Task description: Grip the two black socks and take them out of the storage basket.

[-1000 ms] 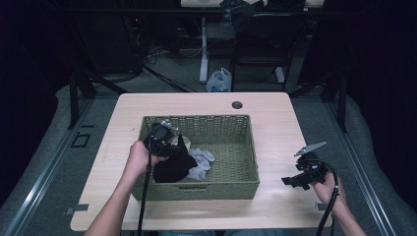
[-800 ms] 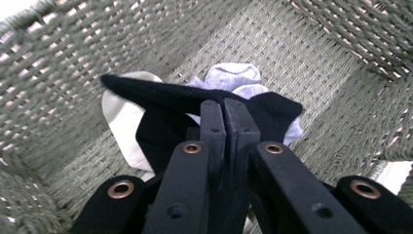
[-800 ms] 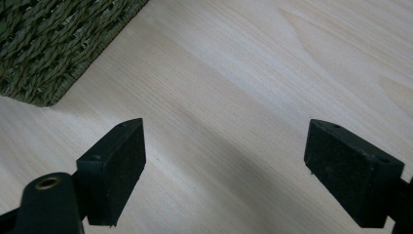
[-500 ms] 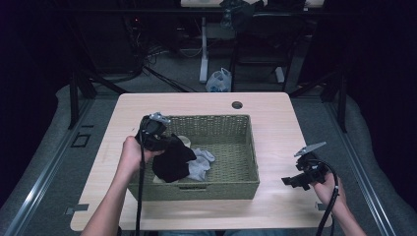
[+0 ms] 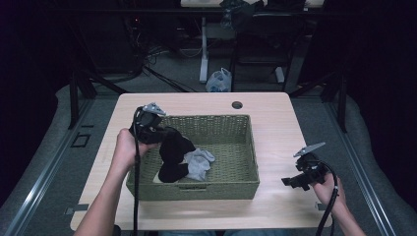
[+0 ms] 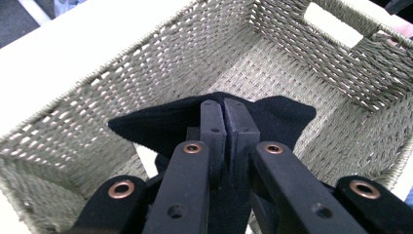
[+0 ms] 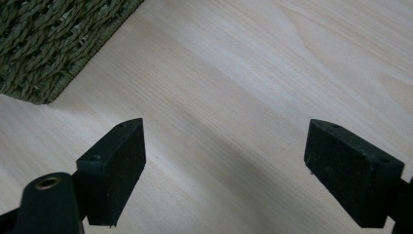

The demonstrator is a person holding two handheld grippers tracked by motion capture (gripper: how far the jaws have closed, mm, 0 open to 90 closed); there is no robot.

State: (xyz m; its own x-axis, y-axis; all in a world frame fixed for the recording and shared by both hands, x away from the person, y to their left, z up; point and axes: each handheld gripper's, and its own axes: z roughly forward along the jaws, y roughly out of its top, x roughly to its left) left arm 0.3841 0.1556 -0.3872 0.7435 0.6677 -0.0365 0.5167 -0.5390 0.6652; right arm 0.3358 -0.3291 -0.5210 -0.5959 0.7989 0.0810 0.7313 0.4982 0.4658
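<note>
left tongs (image 6: 224, 109) clamping black sock (image 6: 272, 114) | lifting it clear of basket (image 5: 236, 123) rim, steady | right tongs (image 7: 238, 161) resting apart

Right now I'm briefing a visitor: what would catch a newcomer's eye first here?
The woven basket in the middle of the table, with the left tongs clamped on a black sock hanging over it. A grey sock lies inside, and the right tongs gape over bare wood.

No words, labels, brand marks, numbers or signs can be read on anything in these views.
</note>
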